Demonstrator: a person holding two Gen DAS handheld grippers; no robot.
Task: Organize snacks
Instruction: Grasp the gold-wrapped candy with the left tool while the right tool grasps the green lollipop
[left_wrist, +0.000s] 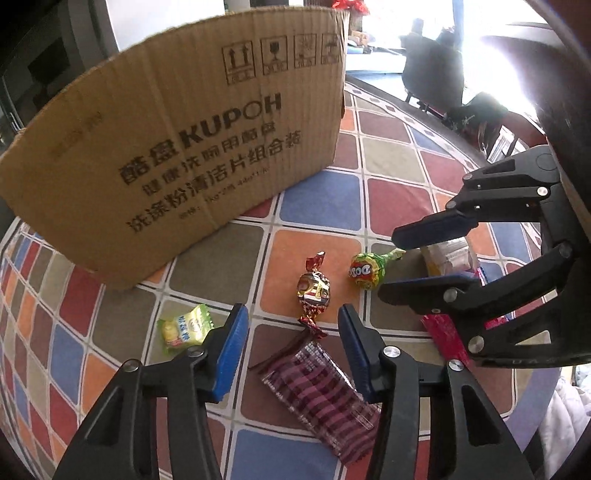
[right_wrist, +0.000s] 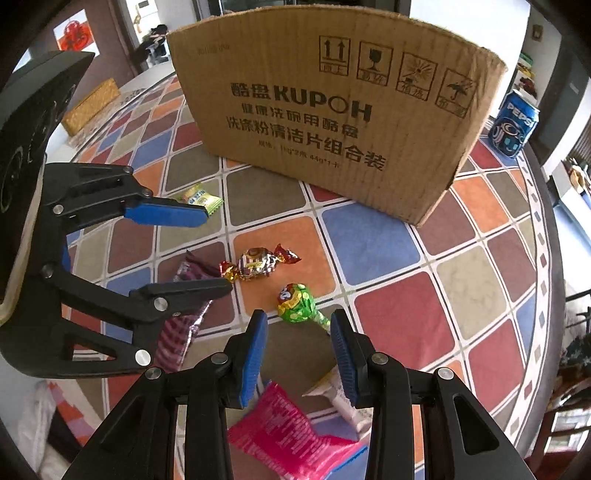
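A cardboard box (left_wrist: 177, 147) (right_wrist: 343, 110) stands on the chequered table. Before it lie a gold-red wrapped candy (left_wrist: 313, 290) (right_wrist: 258, 263), a green lollipop (left_wrist: 367, 271) (right_wrist: 297, 303), a small green-yellow candy (left_wrist: 184, 328) (right_wrist: 199, 198), a dark striped purple packet (left_wrist: 317, 395) (right_wrist: 181, 332), a pink packet (right_wrist: 288, 435) and a pale packet (right_wrist: 343, 398) (left_wrist: 448, 254). My left gripper (left_wrist: 291, 332) (right_wrist: 218, 253) is open above the purple packet, just short of the gold candy. My right gripper (right_wrist: 298, 330) (left_wrist: 386, 264) is open and empty, close to the lollipop.
A blue Pepsi can (right_wrist: 515, 127) stands right of the box near the round table's edge (right_wrist: 554, 258). A woven yellow box (right_wrist: 90, 107) lies at the far left. Chairs (left_wrist: 436, 70) stand beyond the table.
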